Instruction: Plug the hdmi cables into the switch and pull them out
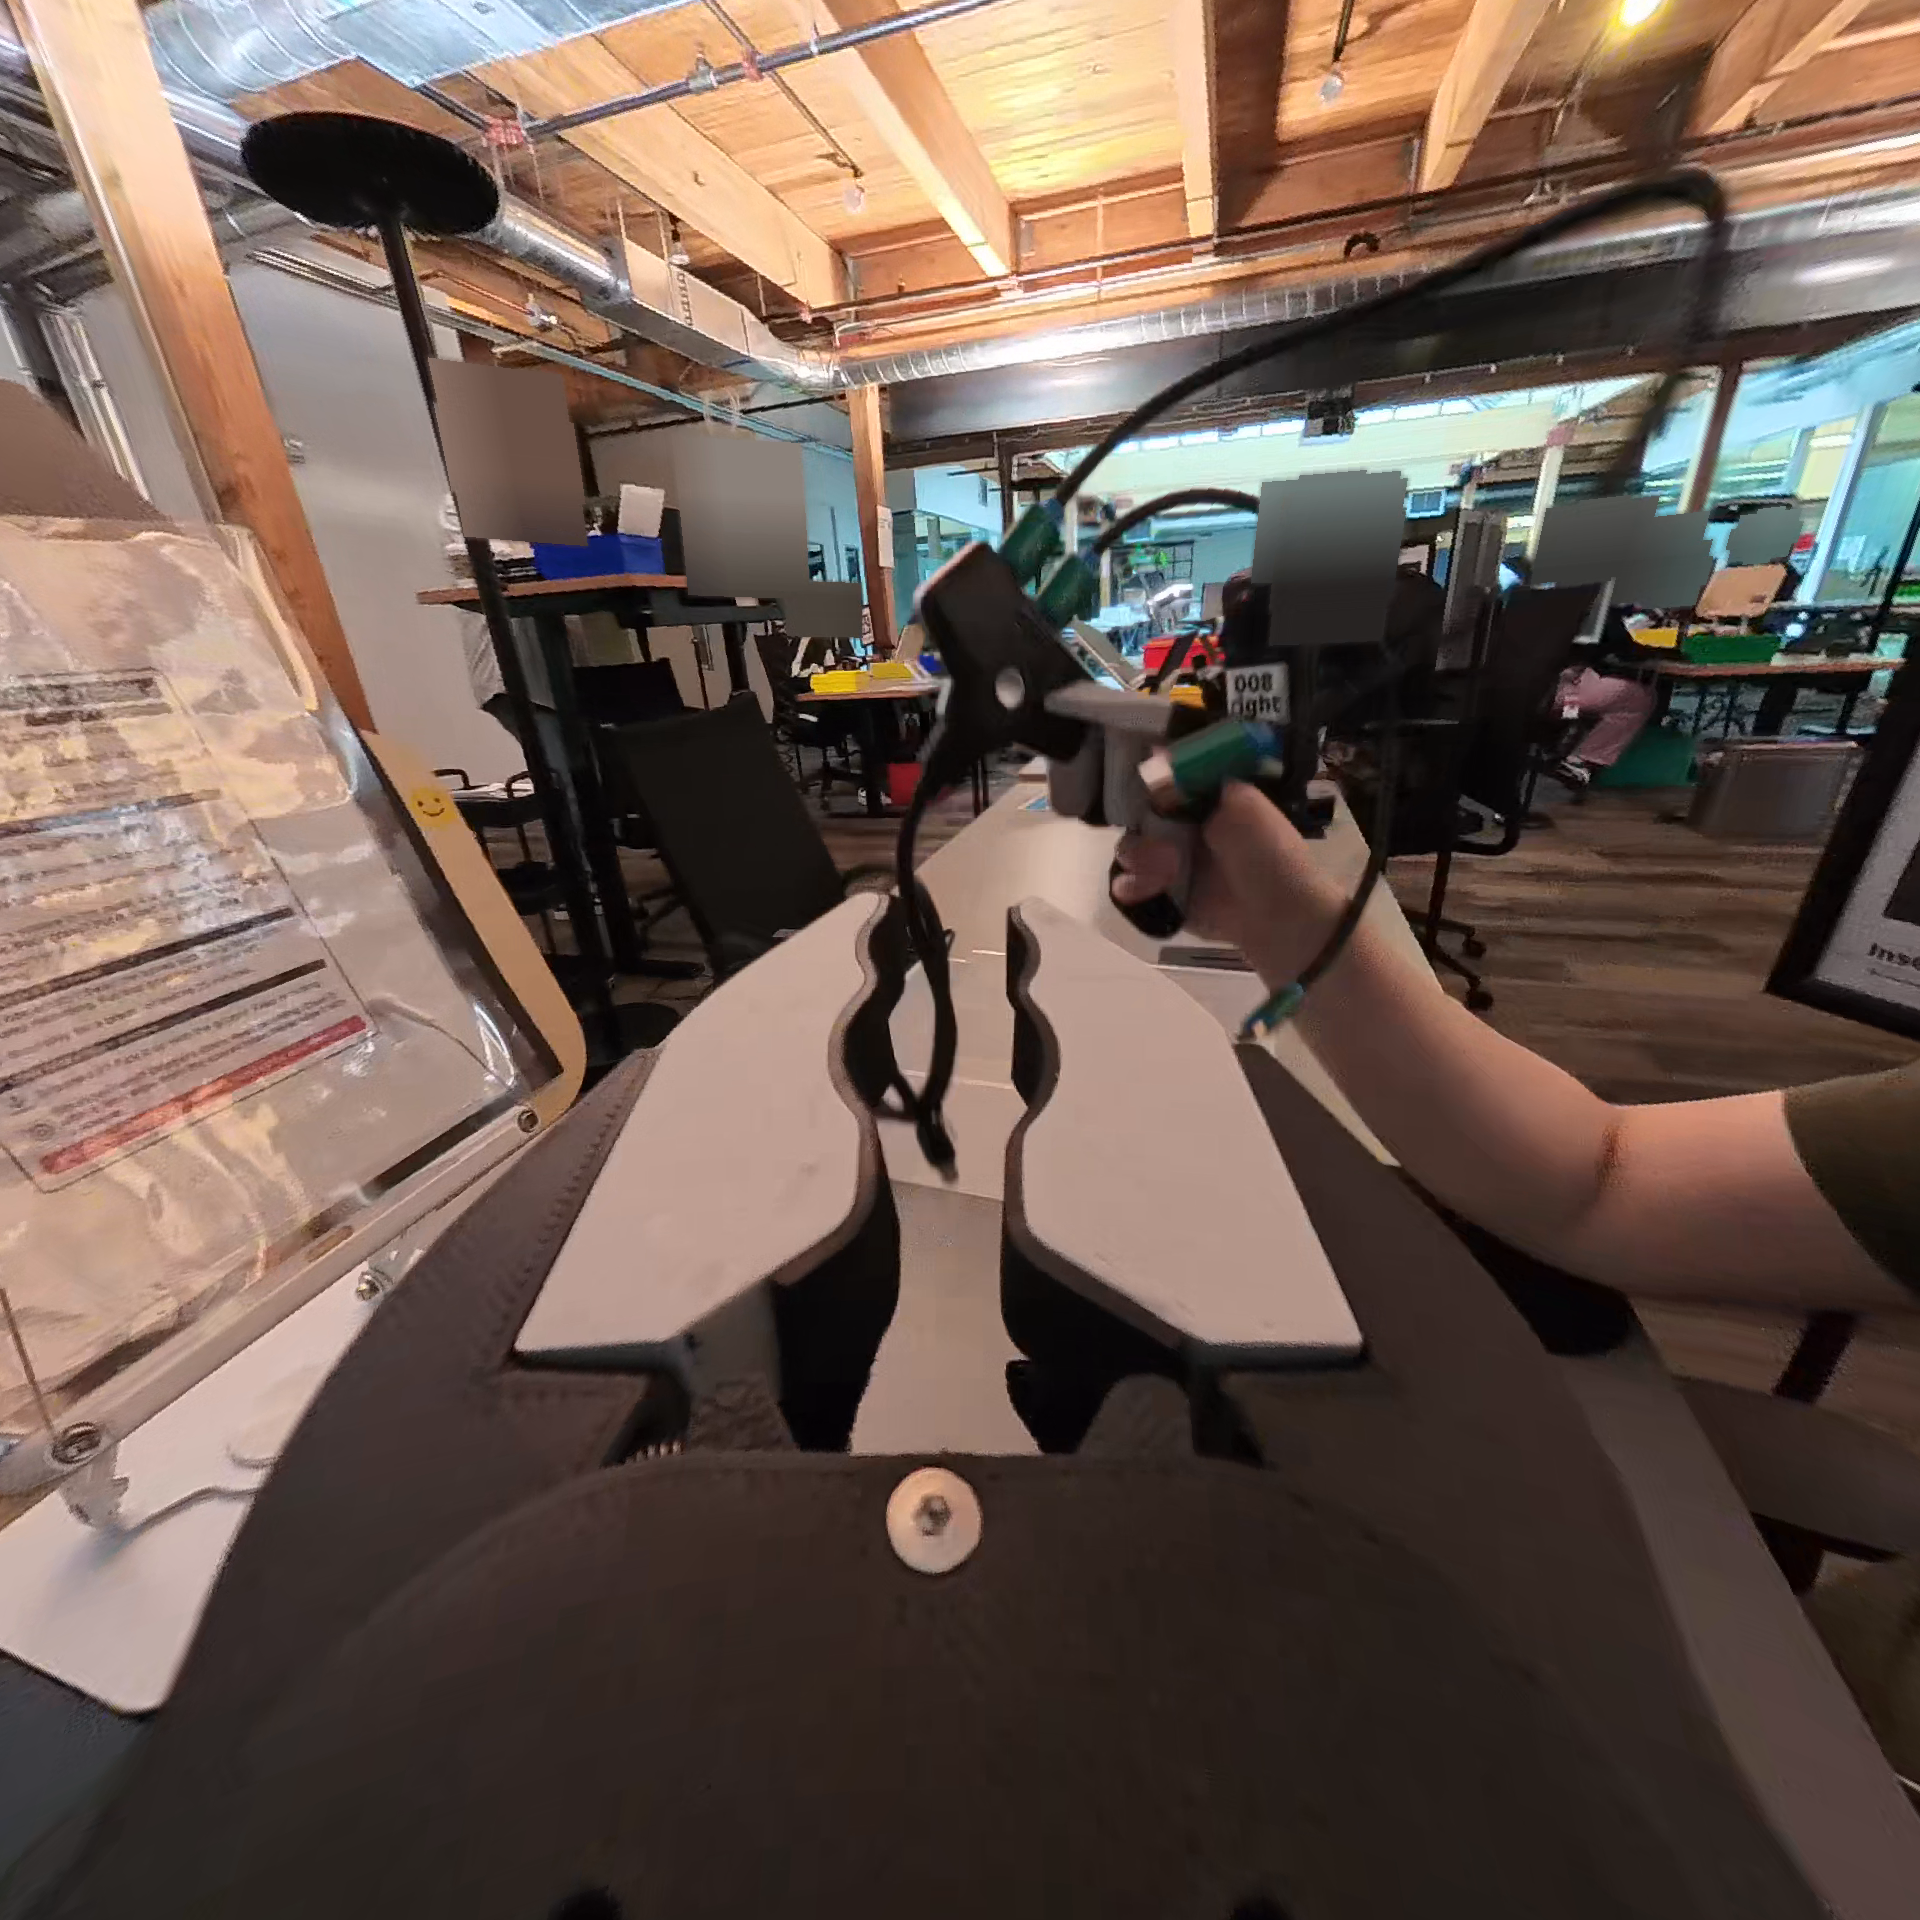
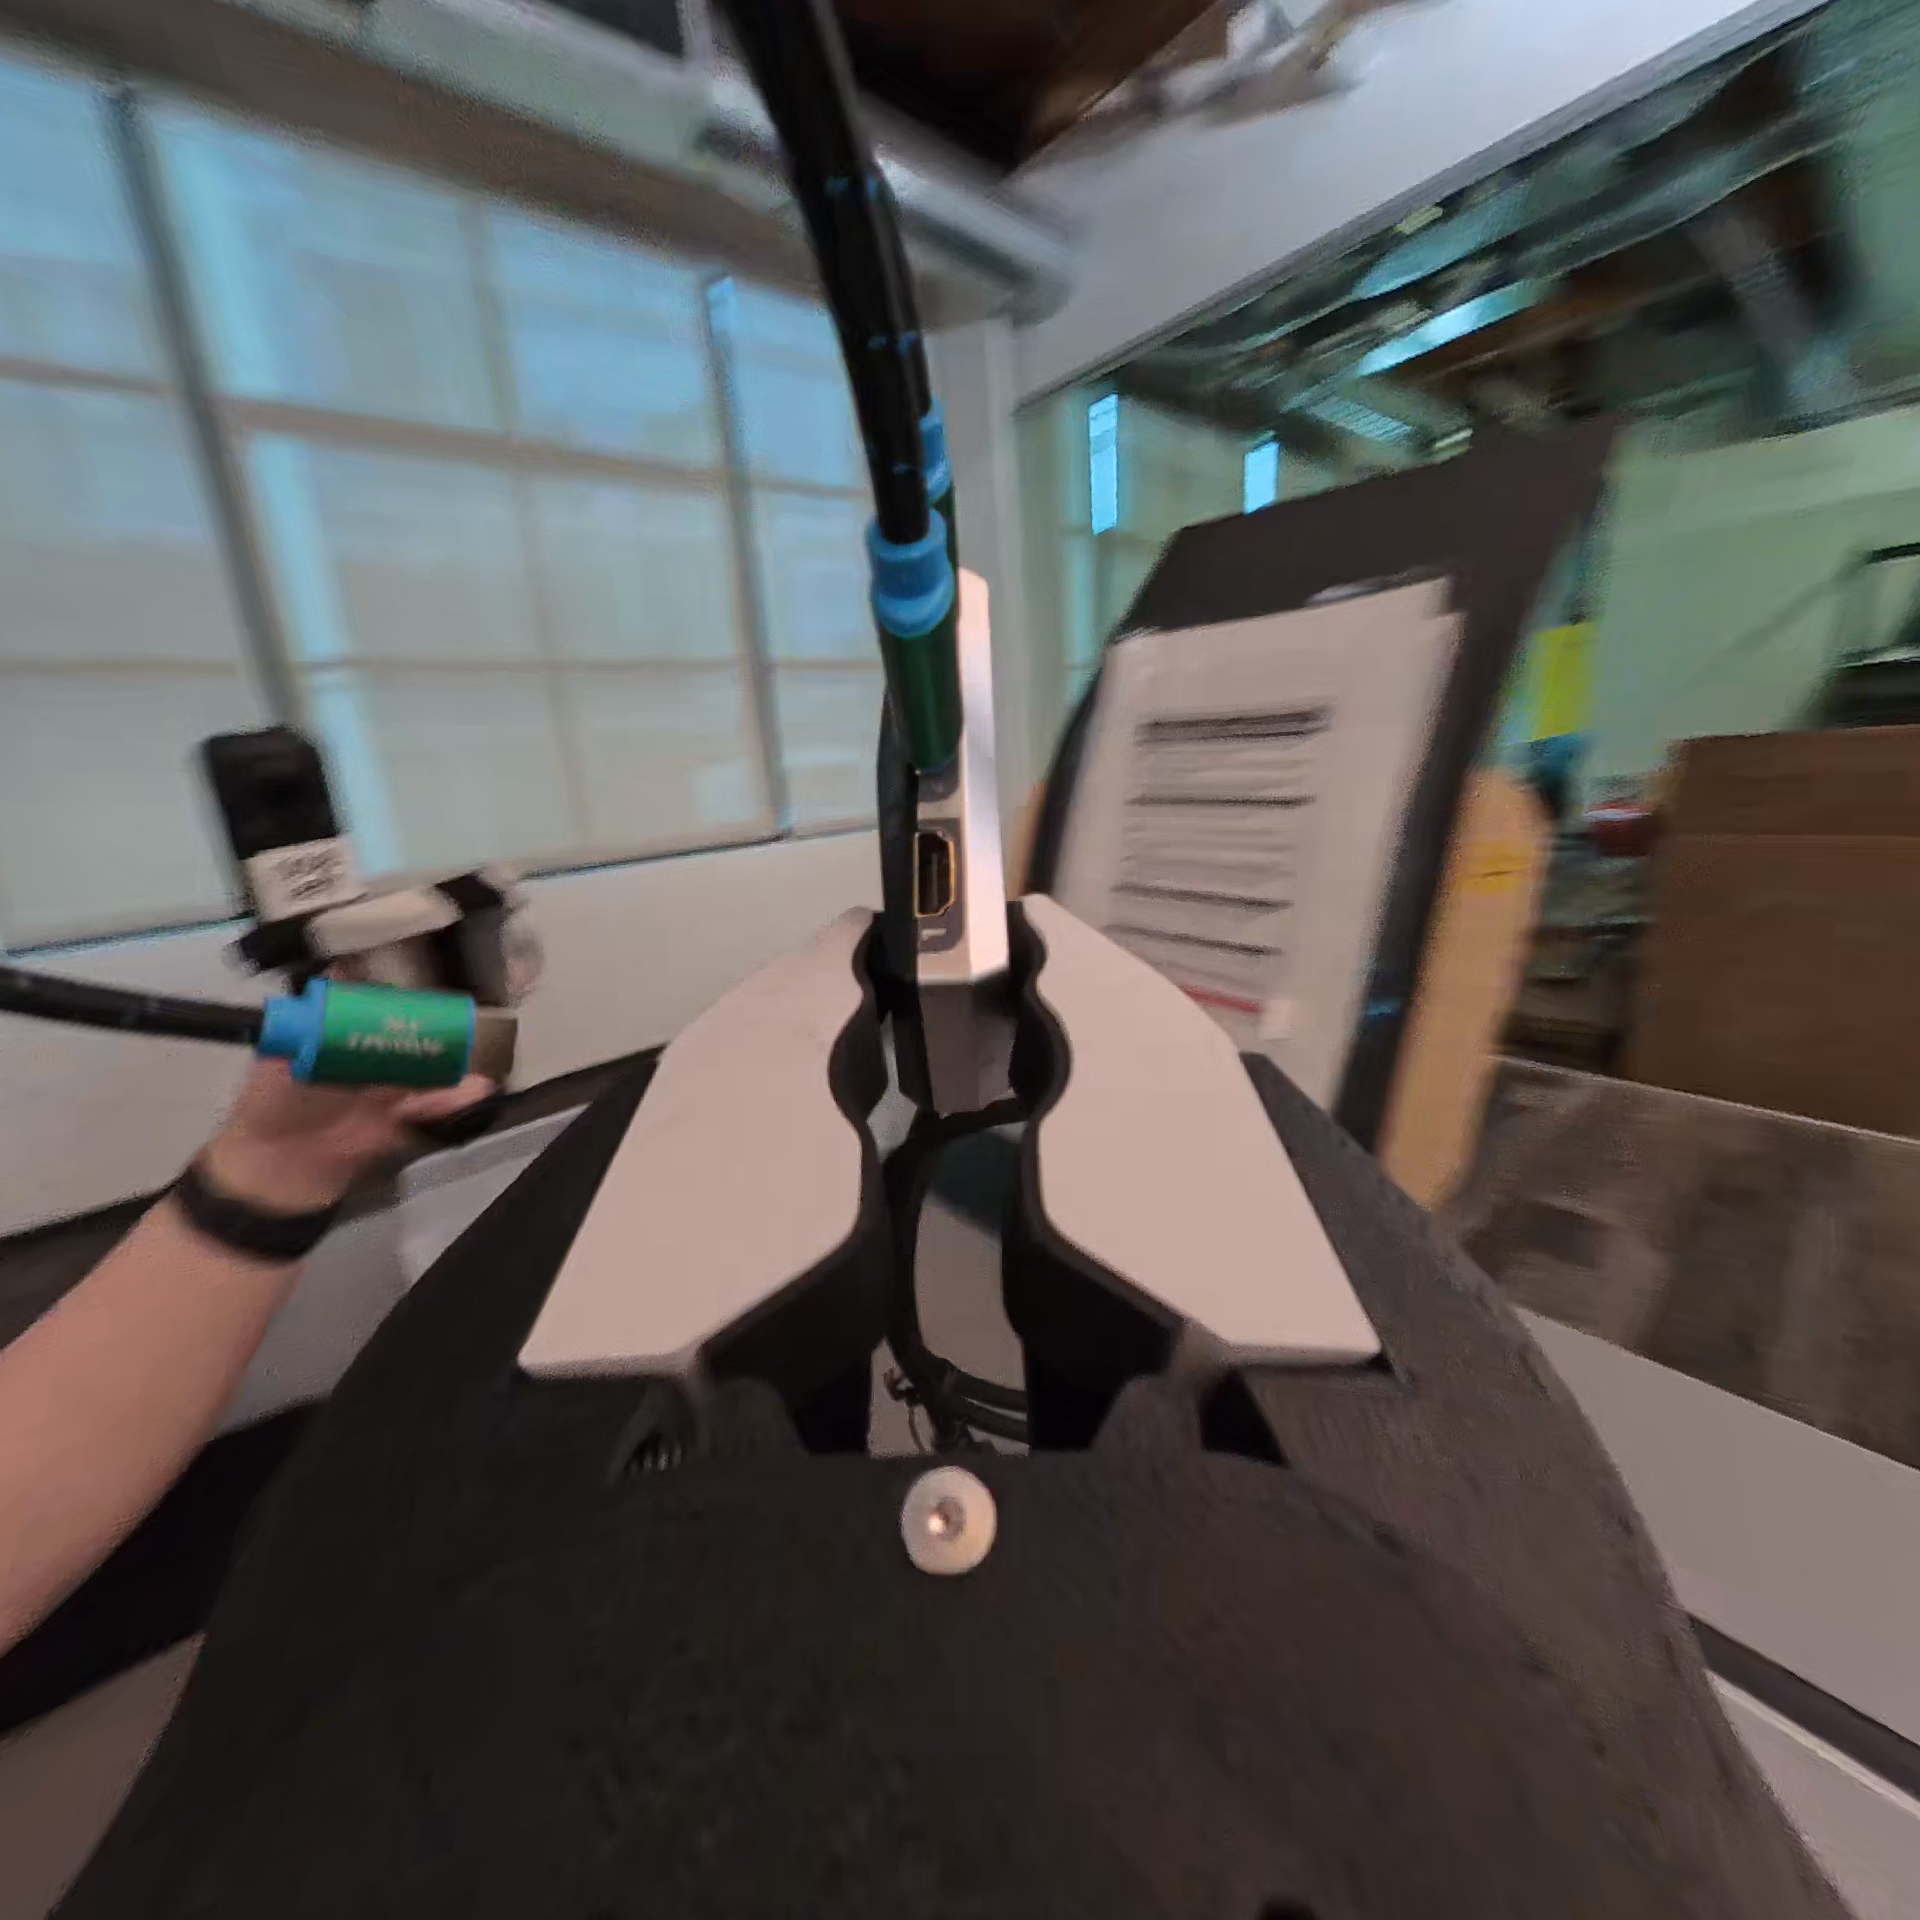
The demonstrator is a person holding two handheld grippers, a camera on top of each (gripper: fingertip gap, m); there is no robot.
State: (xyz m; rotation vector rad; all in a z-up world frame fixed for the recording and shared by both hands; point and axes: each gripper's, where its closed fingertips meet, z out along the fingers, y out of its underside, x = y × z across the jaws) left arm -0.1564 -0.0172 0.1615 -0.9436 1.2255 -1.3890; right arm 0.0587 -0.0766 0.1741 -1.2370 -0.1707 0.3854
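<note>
left wrist view: the left gripper holds its fingers parted with only a thin black cord dangling between them; ahead, a hand raises the right gripper, clamped on the black hdmi switch with two green plugs seated. right wrist view: the right gripper squeezes the switch upright, one port bare, a loose green plug off to the left

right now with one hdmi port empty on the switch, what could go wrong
1. The right gripper's jaws pinch only the bottom end of the HDMI switch. Pushing a plug into the empty port just above them could lever the switch loose.
2. The switch's thin black cord hangs between the open jaws of the left gripper and may snag.
</note>
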